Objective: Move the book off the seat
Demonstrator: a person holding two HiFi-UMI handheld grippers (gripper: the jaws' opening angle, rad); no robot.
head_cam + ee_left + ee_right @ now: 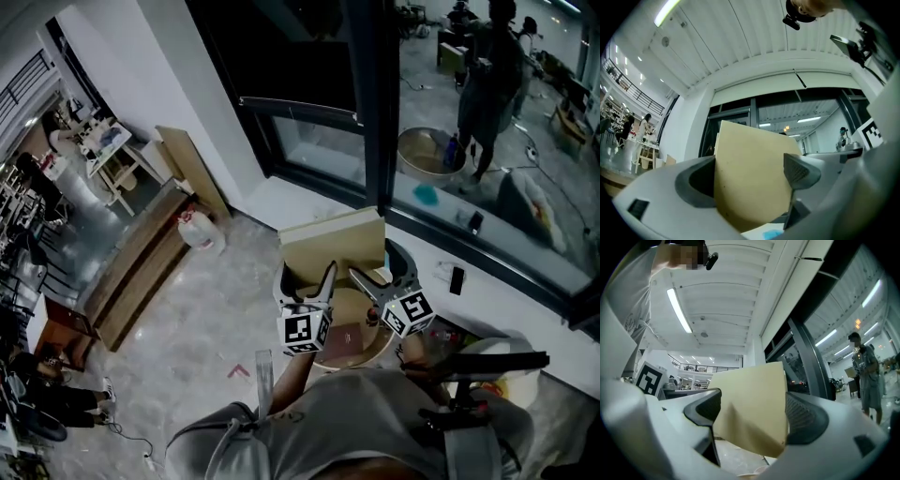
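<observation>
While you hold the book (pixel 333 242) with both tools, the risks run big to small.

- **Window:** The glazed wall and its dark window post (pixel 375 122) stand at 12 o'clock, close behind the book's top edge in the head view. Push forward to clear the seat and you likely knock the cover on the glass.
- **Seat:** The round seat (pixel 352 316) sits right below, at 6 o'clock of the book. The book looks lifted off it, roughly upright, but not yet out from over it. Lower early and it lands back on the seat, task undone.
- **Book:** It's a tan, wide slab pinched by its lower part only, with most of it sticking up past the jaws. It can pivot or sag if one hand leads.
- **Grippers:** The left gripper (pixel 751 174) is clamped on the book, jaws spread wide, cover filling the gap pad to pad. The right gripper (pixel 752 411) likewise grasps it near a lower corner, which hangs past the pads at 5 o'clock. That's two grips on one stiff slab, so moving your hands at different rates or twisting could wrench it loose or bend the cover.
- **Small item:** A small dark flat thing (pixel 342 339) lies on the seat at 6 o'clock of the jaws; can't tell what it is. A dropped book or a low sweep would knock it.
</observation>
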